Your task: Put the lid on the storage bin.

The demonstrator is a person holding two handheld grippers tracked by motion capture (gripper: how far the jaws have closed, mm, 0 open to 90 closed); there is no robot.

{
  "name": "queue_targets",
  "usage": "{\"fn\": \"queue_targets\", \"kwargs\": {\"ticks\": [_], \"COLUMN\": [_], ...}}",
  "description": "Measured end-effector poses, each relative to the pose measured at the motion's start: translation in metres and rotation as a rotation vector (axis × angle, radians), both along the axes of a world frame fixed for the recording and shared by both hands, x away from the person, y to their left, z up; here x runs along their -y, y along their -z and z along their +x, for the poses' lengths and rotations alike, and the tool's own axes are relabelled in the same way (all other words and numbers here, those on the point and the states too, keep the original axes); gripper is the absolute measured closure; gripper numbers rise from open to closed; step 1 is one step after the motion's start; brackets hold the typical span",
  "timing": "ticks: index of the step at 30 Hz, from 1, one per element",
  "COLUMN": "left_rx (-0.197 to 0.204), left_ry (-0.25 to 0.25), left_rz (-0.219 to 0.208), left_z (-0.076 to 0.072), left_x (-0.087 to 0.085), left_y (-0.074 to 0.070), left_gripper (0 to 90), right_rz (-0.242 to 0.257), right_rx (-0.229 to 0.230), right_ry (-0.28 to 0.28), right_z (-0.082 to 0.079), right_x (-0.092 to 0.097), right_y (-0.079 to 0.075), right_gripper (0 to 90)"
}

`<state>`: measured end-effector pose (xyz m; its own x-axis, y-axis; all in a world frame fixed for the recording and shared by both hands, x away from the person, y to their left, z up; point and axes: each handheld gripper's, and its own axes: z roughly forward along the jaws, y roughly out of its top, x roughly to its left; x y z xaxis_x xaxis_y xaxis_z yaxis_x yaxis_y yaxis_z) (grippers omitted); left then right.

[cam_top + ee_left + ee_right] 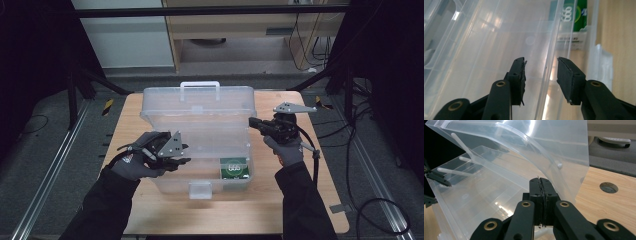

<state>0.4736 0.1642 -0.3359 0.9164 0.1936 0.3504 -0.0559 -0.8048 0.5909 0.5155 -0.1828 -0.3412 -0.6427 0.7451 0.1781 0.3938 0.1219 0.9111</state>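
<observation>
A clear plastic box (200, 150) sits in the middle of the wooden bench (300, 210), its lid (199, 105) swung up and back with the white handle at the top edge. A green packet (234, 167) lies in the front right corner of the box's tray.

The left gripper (175, 154) is at the box's left end, just over the front part of the tray. In the left gripper view its jaws stand apart, and a thin clear wall of the box (550, 62) runs up through the gap between them; neither pad presses on it. The green packet (574, 15) shows farther along, beyond that wall.

The right gripper (256, 122) is at the right end of the lid, held up off the bench by the gloved hand (287, 150). In the right gripper view its jaws (541, 186) are closed together, pad against pad, with nothing seen between them. Their tips lie just in front of the lid's curved side edge (559, 166); whether they touch it cannot be told. The open tray lies to the left of the jaws in that view, and the bare bench (614, 205) to the right.
</observation>
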Motion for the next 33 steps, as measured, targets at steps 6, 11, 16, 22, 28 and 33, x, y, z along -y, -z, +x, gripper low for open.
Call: {"fn": "queue_targets", "kwargs": {"ticks": [6,11,16,22,28,33], "left_rx": [-0.036,-0.053,-0.046,-0.055,-0.064,-0.061], "left_ry": [-0.019,-0.043,-0.072,-0.13,-0.163,-0.196], "left_rz": [-0.094,-0.147,-0.207,-0.297,-0.361,-0.408], "left_z": [-0.002,-0.004,-0.009,-0.012,-0.012,-0.013], "left_x": [0.001,0.002,-0.001,-0.008,-0.015,-0.019], "left_y": [0.002,0.003,0.001,-0.003,0.003,0.005], "left_gripper": [53.6,52.8,55.6,60.2,62.3,63.7], "right_rz": [-0.007,-0.019,-0.04,-0.062,-0.081,-0.091], "right_rx": [-0.009,-0.009,-0.017,-0.022,-0.022,-0.024], "right_ry": [-0.004,-0.015,-0.021,-0.027,-0.033,-0.031], "right_z": [0.0,-0.003,-0.006,-0.011,-0.014,-0.015], "right_x": [0.0,0.0,0.0,-0.001,-0.002,-0.002], "right_y": [0.001,0.0,-0.001,0.0,0.0,0.0], "right_gripper": [89.3,89.9,90.0,90.0,90.0,90.0]}}
